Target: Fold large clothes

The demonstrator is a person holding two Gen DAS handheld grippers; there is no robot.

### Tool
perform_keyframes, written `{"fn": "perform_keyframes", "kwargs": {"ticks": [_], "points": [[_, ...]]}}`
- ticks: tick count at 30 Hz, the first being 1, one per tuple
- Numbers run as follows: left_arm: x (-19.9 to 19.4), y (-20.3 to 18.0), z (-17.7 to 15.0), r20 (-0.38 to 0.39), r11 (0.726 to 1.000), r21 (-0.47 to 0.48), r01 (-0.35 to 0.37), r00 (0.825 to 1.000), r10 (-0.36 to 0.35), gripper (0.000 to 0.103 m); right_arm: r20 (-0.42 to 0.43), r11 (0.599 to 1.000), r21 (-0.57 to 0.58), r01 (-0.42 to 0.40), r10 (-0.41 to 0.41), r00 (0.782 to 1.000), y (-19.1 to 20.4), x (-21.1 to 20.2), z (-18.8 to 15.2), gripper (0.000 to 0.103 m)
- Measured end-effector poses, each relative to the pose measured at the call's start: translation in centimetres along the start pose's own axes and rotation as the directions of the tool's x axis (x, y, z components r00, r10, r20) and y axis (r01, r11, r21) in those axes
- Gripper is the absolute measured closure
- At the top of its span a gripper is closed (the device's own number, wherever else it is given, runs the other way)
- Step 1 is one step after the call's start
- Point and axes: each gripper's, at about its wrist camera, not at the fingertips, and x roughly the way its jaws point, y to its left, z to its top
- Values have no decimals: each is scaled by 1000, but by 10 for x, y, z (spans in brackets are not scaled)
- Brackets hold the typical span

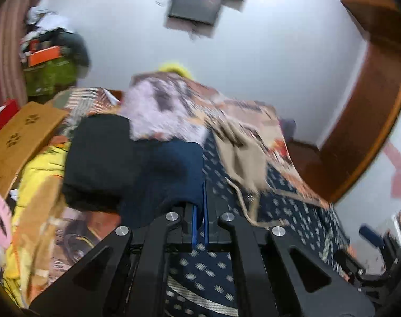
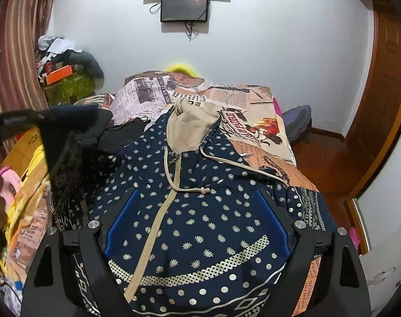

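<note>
A navy hoodie (image 2: 200,211) with cream dots, a beige zip and a beige-lined hood (image 2: 189,126) lies face up on the bed. My right gripper (image 2: 197,211) is open just above its chest, blue pads wide apart, holding nothing. My left gripper (image 1: 199,211) is shut on a fold of plain dark blue fabric (image 1: 171,174), lifted above the hoodie (image 1: 279,198); this view is blurred. In the right wrist view that lifted dark cloth (image 2: 68,142) hangs at the left over the hoodie's sleeve side.
The bed carries a newspaper-print sheet (image 2: 253,121). A black garment (image 1: 100,158) lies at the left, with a cardboard box (image 1: 20,142) and yellow cloth (image 1: 36,179) beside it. A cluttered pile (image 2: 65,71) stands at the back left. A wooden wardrobe (image 2: 380,105) is right.
</note>
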Motion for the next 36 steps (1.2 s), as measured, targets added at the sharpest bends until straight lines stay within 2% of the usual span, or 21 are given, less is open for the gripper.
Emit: {"fn": "perform_keyframes", "kwargs": {"ticks": [3,7,9,12,15,19,20,21,23,24,27,31,33,36], "points": [[20,-24,-20,-76,998,62,31,997,-26,101,-7,1000,-6,6,-6,1000,-3,0,-3,18],[46,-47,-55,-201,990,116,75,978,-50,101,-21,1000,0,9,-9,1000,-8,2,-7,18],[58,-54,-73,-269,986,137,98,961,-58,101,-25,1000,1,11,-11,1000,-10,2,-9,18],[76,-59,-100,-374,980,153,129,925,-64,101,-29,1000,1,20,-20,999,-12,1,-11,18],[82,-61,-120,-415,976,179,126,909,-41,99,-36,1000,-2,25,-25,999,-13,1,-12,18],[73,-60,-125,-406,971,202,130,913,-38,93,-38,999,-14,32,-33,999,-12,2,-14,18],[70,-61,-124,-402,970,206,133,915,-40,88,-39,999,-16,33,-34,999,-11,3,-14,18],[67,-61,-124,-395,969,212,129,918,-36,78,-41,999,-18,33,-34,999,-10,3,-13,18],[54,-58,-118,-368,966,229,118,929,-26,62,-42,999,-25,29,-30,999,-8,4,-12,18],[45,-56,-115,-344,964,237,116,938,-29,57,-41,999,-30,25,-26,999,-6,5,-11,18],[26,-49,-104,-289,962,254,97,957,-20,50,-32,998,-60,10,-12,999,3,6,-6,18],[-6,-23,-86,-185,971,239,27,983,19,43,-24,993,-113,-36,33,999,22,9,4,18],[-15,-8,-75,-145,977,215,-15,988,47,40,-26,988,-140,-68,65,998,34,11,9,18],[-33,24,-62,-73,979,170,-113,989,127,39,-40,974,-188,-128,122,992,55,18,16,18]]}}
